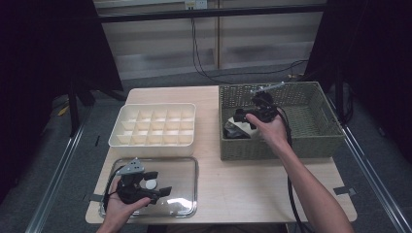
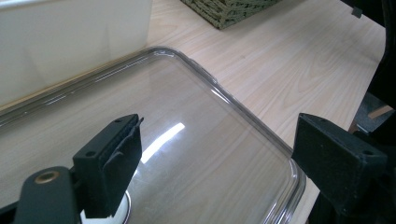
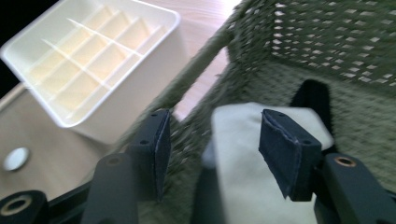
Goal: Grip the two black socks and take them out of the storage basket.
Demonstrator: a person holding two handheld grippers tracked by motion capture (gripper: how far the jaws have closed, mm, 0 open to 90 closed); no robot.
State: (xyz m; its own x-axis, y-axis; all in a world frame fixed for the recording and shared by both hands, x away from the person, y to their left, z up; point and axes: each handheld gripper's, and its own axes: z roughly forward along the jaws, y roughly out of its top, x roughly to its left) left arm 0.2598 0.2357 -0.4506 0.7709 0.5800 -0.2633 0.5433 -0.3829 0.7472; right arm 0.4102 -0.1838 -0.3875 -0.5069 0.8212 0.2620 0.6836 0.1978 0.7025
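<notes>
Step in hand: reaching into basket [image 1: 311, 127] at right rear of bench [image 1: 243, 179] with right gripper [image 3: 212, 140], jaws apart over white cloth [image 3: 247, 177], not yet pressing. Cloth lying in basket's left front corner beside dark item [image 1: 232, 131]. Next move, by judgement: lowering, centring jaws on cloth, closing, lifting clear of basket wall. Left gripper [image 1: 154, 183], open and empty, resting over clear lid [image 1: 187, 167] at front left. Divided tray [image 1: 154, 125] just behind lid. Small white disc [image 1: 151, 184] near left gripper.
</notes>
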